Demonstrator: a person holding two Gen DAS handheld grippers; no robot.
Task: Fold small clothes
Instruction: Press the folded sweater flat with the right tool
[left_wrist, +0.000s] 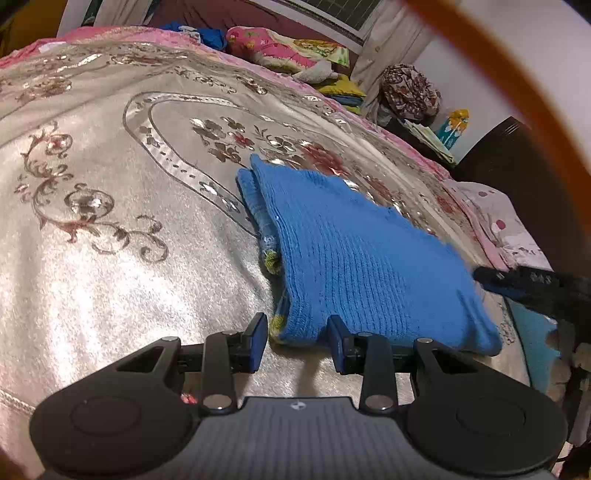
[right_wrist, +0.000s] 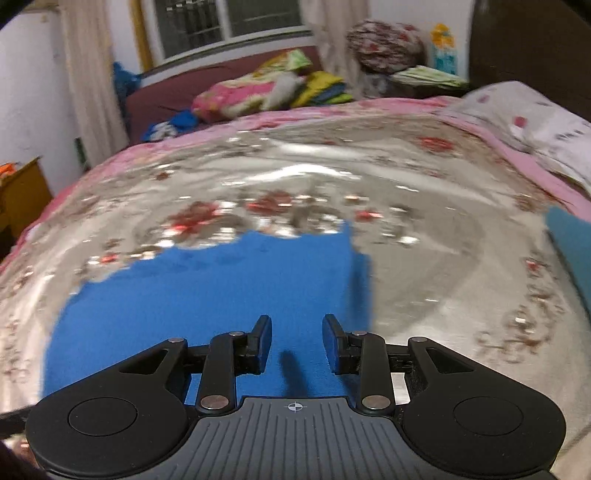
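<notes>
A folded blue knit garment (left_wrist: 369, 258) lies flat on the silvery flowered bedspread (left_wrist: 110, 184). A yellow-green trim shows at its left fold. My left gripper (left_wrist: 297, 332) stands open at the garment's near-left corner. The corner lies in the gap, and the pads do not press on it. In the blurred right wrist view the same garment (right_wrist: 203, 288) spreads below my right gripper (right_wrist: 297, 332). That gripper is open and hovers over the cloth with nothing between its fingers. A dark part of the right gripper (left_wrist: 517, 280) shows at the garment's right edge.
A teal cloth (left_wrist: 532, 332) lies right of the garment, seen too as a teal cloth (right_wrist: 572, 243). A pink-dotted pillow (left_wrist: 498, 214) sits at the bed's far right. Bright bedding (left_wrist: 280, 48) is piled behind the bed. A wooden cabinet (right_wrist: 22, 192) stands at left.
</notes>
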